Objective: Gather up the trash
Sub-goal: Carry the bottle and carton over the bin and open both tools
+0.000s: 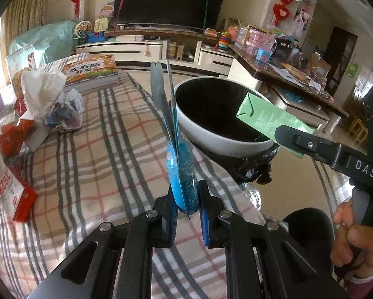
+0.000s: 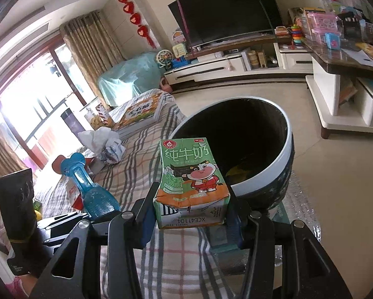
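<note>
My left gripper [image 1: 186, 199] is shut on a blue plastic blister pack [image 1: 179, 164] and holds it upright over the checked tablecloth, just left of the white bin [image 1: 211, 139] lined in black. My right gripper [image 2: 190, 206] is shut on a green milk carton [image 2: 189, 174] and holds it at the bin's [image 2: 283, 164] near rim. In the left wrist view the carton [image 1: 266, 117] hangs over the bin's right edge, held by the right gripper [image 1: 293, 144]. The blue pack [image 2: 94, 189] also shows at the left of the right wrist view.
On the tablecloth [image 1: 91, 154] lie crumpled tissue [image 1: 39, 89], a crumpled wrapper [image 1: 64, 114], red-and-white cartons [image 1: 12, 194] and a book [image 1: 91, 71]. A TV cabinet [image 1: 141, 49] stands behind, a cluttered side table [image 1: 286, 72] to the right.
</note>
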A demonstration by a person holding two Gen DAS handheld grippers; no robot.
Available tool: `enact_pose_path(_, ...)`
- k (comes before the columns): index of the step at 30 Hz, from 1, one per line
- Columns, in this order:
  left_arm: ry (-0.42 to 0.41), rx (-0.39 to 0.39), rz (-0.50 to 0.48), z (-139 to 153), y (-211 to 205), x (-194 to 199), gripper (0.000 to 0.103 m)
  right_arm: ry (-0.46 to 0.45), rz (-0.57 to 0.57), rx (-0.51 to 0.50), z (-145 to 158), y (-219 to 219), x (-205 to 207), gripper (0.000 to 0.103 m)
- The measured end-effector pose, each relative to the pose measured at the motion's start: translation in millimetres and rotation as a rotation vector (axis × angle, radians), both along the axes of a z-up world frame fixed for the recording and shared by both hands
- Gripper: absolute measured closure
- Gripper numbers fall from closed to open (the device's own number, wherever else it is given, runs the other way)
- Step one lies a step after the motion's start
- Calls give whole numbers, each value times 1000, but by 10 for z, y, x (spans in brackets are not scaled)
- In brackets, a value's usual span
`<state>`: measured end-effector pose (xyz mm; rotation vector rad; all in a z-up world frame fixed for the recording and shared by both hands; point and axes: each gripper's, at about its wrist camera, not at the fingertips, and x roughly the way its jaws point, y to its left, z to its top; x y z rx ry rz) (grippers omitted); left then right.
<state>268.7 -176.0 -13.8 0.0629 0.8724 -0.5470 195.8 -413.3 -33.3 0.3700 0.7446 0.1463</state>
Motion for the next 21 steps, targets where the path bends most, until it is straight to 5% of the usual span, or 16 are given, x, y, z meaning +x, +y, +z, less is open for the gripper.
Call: enact_pose_path(21, -36, 5, -67, 31, -436, 355, 90, 7, -46, -21, 34, -311, 252, 54)
